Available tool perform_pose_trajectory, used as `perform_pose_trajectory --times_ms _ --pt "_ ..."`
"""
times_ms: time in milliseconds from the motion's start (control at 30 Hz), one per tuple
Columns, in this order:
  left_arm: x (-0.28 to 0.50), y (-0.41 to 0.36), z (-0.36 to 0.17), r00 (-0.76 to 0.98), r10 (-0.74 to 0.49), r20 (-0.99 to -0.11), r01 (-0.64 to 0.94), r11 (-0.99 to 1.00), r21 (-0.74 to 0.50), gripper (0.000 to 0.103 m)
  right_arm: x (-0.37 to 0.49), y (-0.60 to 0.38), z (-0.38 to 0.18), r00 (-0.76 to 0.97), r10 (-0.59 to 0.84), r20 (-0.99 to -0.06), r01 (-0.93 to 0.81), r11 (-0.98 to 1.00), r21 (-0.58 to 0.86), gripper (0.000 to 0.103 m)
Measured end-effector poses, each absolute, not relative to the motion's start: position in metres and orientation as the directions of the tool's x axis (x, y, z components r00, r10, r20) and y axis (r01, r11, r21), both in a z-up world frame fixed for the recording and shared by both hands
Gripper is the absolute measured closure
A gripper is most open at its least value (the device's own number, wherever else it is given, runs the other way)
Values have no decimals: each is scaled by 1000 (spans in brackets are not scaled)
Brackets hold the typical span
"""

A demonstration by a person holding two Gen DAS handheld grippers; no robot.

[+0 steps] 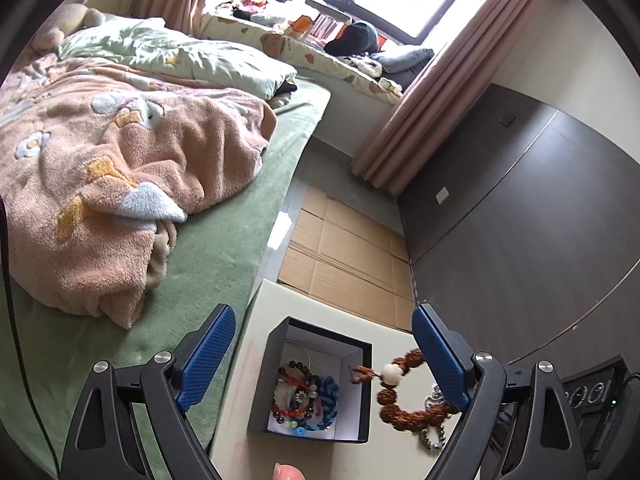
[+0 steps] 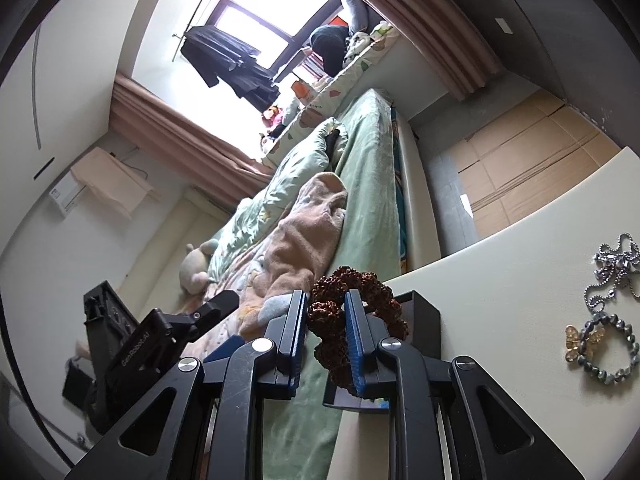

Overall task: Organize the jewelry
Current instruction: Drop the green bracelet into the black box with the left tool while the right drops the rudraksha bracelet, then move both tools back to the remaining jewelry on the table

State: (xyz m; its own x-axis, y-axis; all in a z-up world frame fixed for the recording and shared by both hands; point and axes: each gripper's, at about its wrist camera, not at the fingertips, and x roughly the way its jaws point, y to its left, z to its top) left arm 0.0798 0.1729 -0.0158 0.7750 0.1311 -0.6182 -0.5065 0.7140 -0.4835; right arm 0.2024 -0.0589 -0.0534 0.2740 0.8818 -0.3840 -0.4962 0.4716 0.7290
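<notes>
Box (image 1: 316,380) of bracelets (image 1: 304,396) stands on the table (image 1: 256,344) beside the bed (image 1: 208,248).

Black box (image 1: 316,380) with white lining, cream table (image 1: 248,364) under it, red, dark and blue beads (image 1: 304,396) inside it, reddish-brown knobbly bracelet (image 1: 404,396) with one ivory bead beside it, blue-padded black left tool (image 1: 322,352), peach blanket (image 1: 120,184) with white-and-yellow flower pattern on green bed (image 1: 224,248) beyond it

1 box (image 1: 312,380), 1 brown bead bracelet (image 2: 352,316), 1 chain (image 2: 614,276), 1 grey bracelet (image 2: 608,350), 2 grippers.
</notes>
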Motion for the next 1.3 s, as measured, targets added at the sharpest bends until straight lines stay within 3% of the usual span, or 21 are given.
perform_pose_trajectory --times_ms 100,167,333,500,567,700,767,800,1167,1300 --pt "80 174 -18 771 126 -624 -511 708 -488 13 203 -41 -62 238 881 -409 -496 472 728 73" --pt "80 174 -19 772 120 -624 -509 706 -493 13 204 -33 -69 184 883 -432 -486 463 741 50" --pt "83 169 -19 773 115 -624 -499 717 -486 13 207 -57 -65 213 887 -410 -470 461 753 31" --pt "88 156 -19 772 95 -628 -478 738 -476 13 205 -89 -57 268 861 -433 -448 509 735 28" --pt "90 149 -18 771 92 -630 -470 750 -465 13 204 -104 -54 292 846 -445 -437 532 725 19" --pt "95 129 -17 772 68 -632 -430 788 -441 13 204 -131 -49 340 817 -466 -415 575 705 16" --pt "97 117 -16 775 49 -629 -400 810 -430 13 207 -142 -49 361 793 -490 -391 606 693 4" --pt "99 111 -15 776 44 -629 -386 822 -419 13 209 -149 -51 371 780 -503 -371 621 690 3" --pt "121 48 -24 757 -21 -653 -258 909 -328 13 220 -209 -60 451 653 -609 -258 748 611 0" --pt "132 26 -32 736 -50 -675 -206 933 -294 25 226 -227 -66 439 637 -634 -213 759 615 0"
